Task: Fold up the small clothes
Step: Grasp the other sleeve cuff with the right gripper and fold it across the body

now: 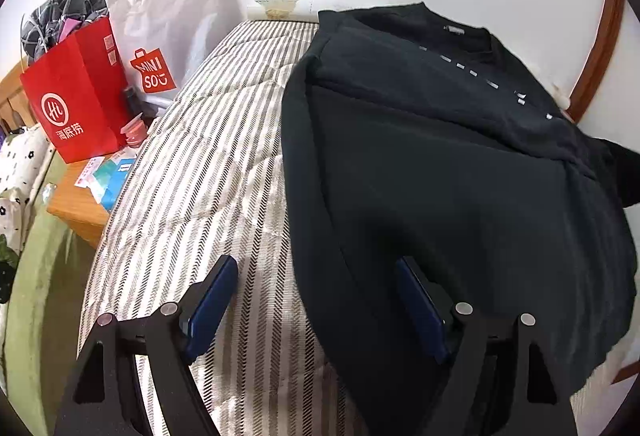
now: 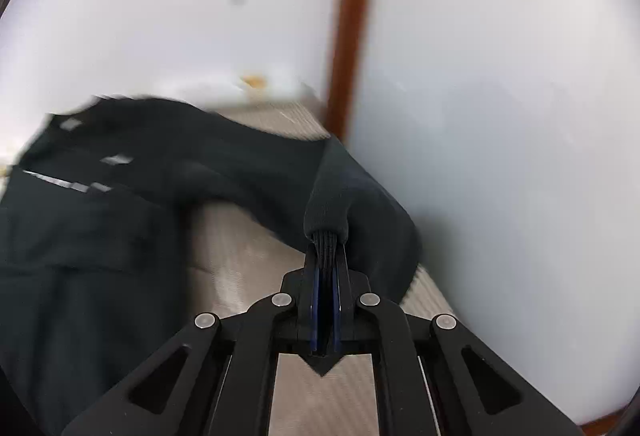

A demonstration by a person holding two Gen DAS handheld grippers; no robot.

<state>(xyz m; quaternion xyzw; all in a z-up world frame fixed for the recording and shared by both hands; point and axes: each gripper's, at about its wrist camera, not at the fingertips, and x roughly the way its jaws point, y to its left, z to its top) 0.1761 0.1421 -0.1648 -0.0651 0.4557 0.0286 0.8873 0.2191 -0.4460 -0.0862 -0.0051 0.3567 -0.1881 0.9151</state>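
A black sweatshirt lies spread over the right half of a striped mattress. At the bottom of the left wrist view, the left gripper stands wide apart, holding nothing, one finger over the garment's edge. In the right wrist view, the right gripper is clamped on the ribbed cuff of a sleeve. A red bag sits at upper left.

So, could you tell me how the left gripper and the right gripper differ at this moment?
The left gripper stands open and holds nothing; the right gripper is shut on the black sweatshirt's cuff. The left sits over the sweatshirt's edge and the striped mattress; the right lifts the sleeve. Both have blue pads.
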